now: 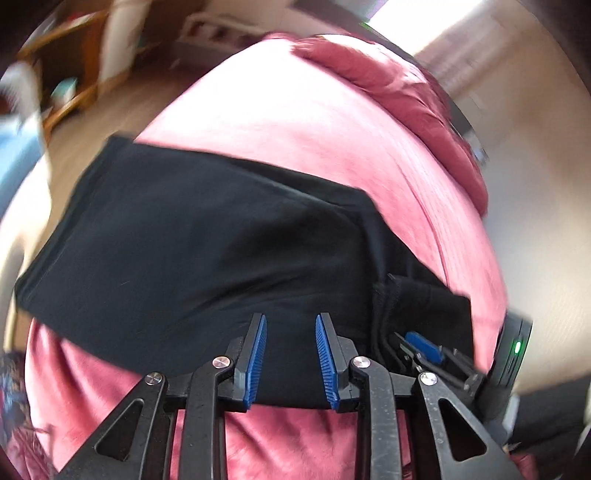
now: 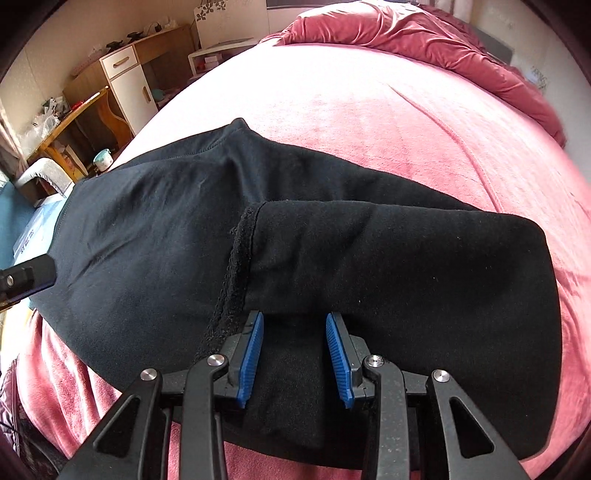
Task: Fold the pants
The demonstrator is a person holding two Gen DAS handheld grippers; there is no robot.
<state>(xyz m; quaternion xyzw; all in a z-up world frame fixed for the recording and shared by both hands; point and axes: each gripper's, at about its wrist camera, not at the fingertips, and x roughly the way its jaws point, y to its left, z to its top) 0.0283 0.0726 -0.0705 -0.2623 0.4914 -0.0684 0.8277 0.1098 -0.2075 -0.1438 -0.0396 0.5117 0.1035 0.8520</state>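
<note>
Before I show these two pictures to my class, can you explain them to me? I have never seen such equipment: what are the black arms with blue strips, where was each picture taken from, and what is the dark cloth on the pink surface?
There is no robot here. A person holds a hand tool in each hand, each with two jaws lined in blue, and a wide-angle camera on each tool looks forward along them. One picture comes from the left gripper, the other from the right gripper.

The dark cloth is a pair of black pants, spread on a bed with a pink blanket. One end is already folded over on itself. A rumpled red duvet lies at the far end, and wooden furniture stands beside the bed.

Both pairs of jaws stand open over the pants, so nothing is held.
</note>
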